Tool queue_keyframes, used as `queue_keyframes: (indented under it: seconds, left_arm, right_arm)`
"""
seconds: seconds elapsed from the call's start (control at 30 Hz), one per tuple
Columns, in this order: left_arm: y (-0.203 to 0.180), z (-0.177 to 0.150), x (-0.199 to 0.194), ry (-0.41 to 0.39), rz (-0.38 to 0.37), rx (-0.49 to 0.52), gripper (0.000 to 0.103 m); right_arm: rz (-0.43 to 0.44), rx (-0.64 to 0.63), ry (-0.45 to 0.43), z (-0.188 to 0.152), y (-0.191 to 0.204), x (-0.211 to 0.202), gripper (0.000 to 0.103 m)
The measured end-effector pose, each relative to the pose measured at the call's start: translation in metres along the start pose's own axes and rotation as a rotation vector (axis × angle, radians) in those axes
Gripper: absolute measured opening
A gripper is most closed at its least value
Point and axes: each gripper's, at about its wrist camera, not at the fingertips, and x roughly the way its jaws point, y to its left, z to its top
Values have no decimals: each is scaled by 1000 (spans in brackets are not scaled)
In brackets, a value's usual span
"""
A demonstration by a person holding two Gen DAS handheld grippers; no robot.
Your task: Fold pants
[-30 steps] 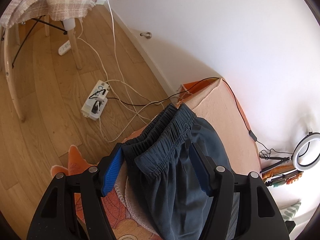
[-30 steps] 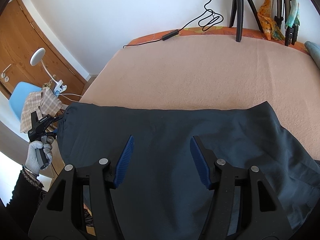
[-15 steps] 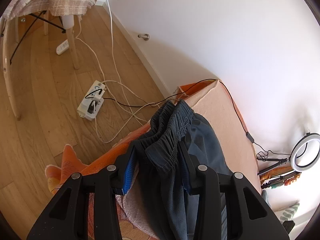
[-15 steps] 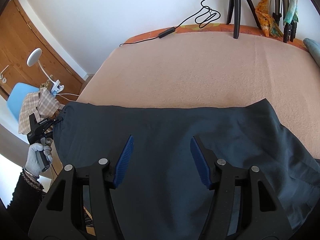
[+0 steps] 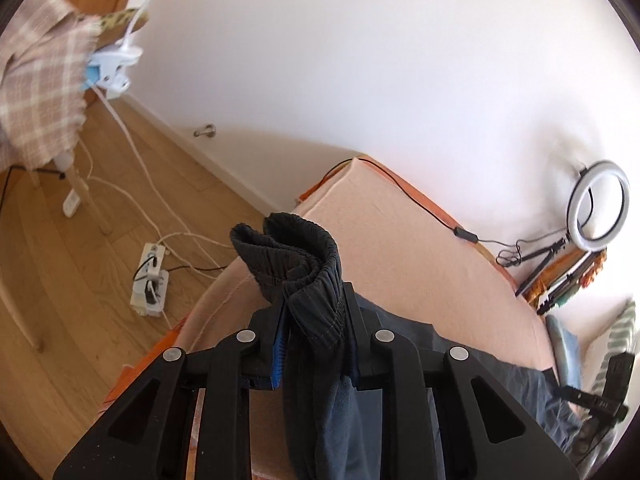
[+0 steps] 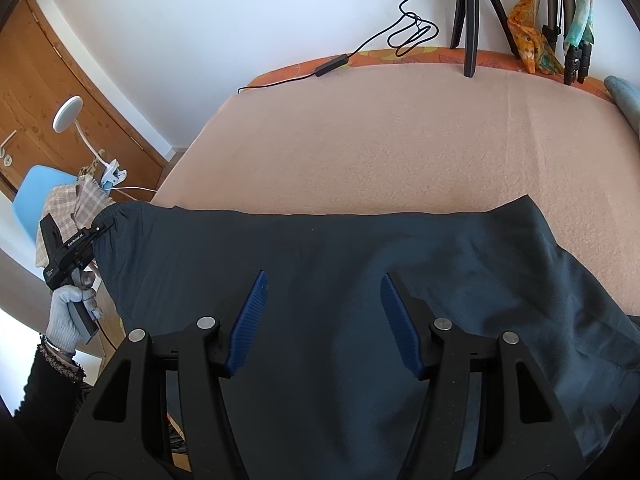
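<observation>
Dark grey-blue pants lie spread across the near part of a peach-covered bed. My left gripper is shut on the elastic waistband, which bunches up between its jaws and is lifted off the bed. The left gripper also shows in the right wrist view, at the pants' left end. My right gripper is open and empty, hovering over the middle of the pants, with its blue pads wide apart.
A power strip with white cables lies on the wood floor left of the bed. A chair with a plaid cloth stands beyond. A ring light on a tripod and a black cable sit at the bed's far edge.
My left gripper has closed on the waistband and lifted it, tilting up toward the wall. The right gripper has stayed open over the pants.
</observation>
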Motion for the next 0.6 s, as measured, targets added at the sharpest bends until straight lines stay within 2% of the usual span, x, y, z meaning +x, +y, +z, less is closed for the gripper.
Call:
queue_keyframes:
  seconds: [0.13, 0.3, 0.47, 0.6]
  left_arm:
    - [-47, -9, 1, 18, -43, 166, 21]
    - [-93, -39, 20, 108, -83, 356, 21]
    - [-124, -70, 32, 201, -126, 496, 21]
    - [-138, -82, 30, 251, -156, 576, 30]
  right_arm:
    - [5, -9, 6, -1, 4, 3, 62]
    - [29, -12, 22, -2, 8, 8, 62]
    - [107, 21, 65, -6, 19, 22, 62]
    - [240, 52, 125, -9, 45, 41, 62]
